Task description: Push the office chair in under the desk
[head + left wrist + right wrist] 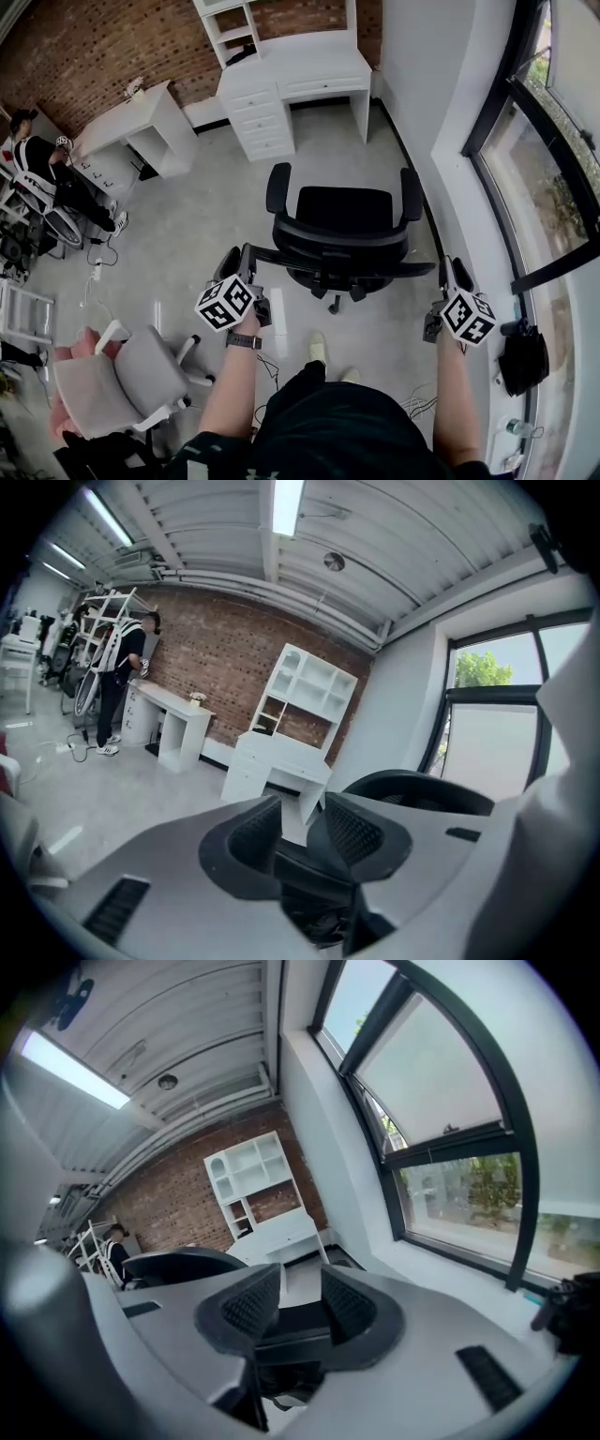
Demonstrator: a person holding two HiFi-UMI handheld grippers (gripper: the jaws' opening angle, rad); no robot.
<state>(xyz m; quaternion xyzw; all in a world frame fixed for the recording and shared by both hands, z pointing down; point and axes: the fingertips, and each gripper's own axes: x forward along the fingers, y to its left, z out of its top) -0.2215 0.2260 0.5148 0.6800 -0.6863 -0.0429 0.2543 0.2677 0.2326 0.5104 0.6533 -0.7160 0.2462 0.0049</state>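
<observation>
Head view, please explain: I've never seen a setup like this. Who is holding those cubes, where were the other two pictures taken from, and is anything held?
No robot here: a person wears a head camera looking down at their own arms. Each hand holds a two-fingered claw; the patterned cube is part of it. The other two pictures come from cameras riding on the left claw and the right claw. Both claws sit at the back of a black office chair, jaws slightly apart, apparently clamping nothing. The white desk stands ahead, the chair not yet under it.
</observation>
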